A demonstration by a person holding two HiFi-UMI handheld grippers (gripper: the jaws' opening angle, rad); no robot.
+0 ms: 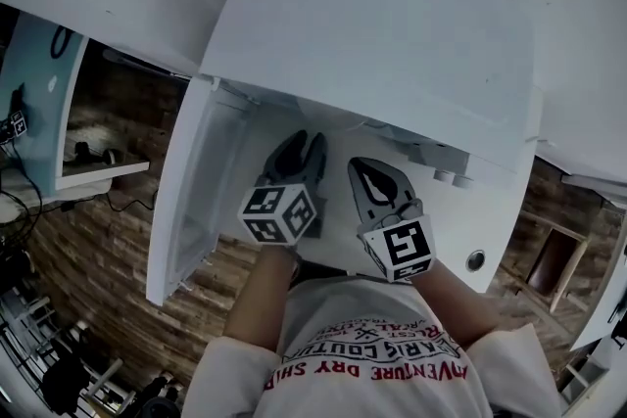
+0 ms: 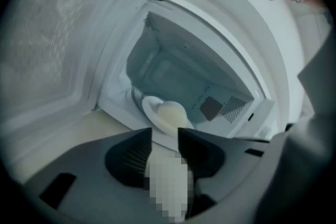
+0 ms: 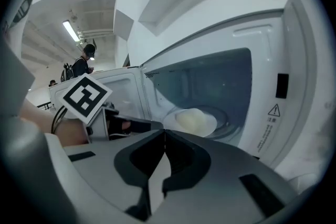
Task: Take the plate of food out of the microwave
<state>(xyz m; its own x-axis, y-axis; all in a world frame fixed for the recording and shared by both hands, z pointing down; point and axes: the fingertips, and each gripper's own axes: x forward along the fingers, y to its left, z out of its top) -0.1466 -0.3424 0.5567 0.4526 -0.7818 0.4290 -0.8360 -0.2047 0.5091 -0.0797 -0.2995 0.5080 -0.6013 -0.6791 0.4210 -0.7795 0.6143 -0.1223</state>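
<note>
Jaws of the left gripper (image 2: 165, 132) stand apart, empty, before the open microwave (image 2: 231, 60). Plate (image 2: 150, 107) sits inside it, pale food (image 2: 172, 114) mounded on top: probably stiff, slick, breakable; the bare rim offers the hold. Its near edge hides behind the jaws. Right gripper (image 3: 164, 134) is closed, empty.
</note>
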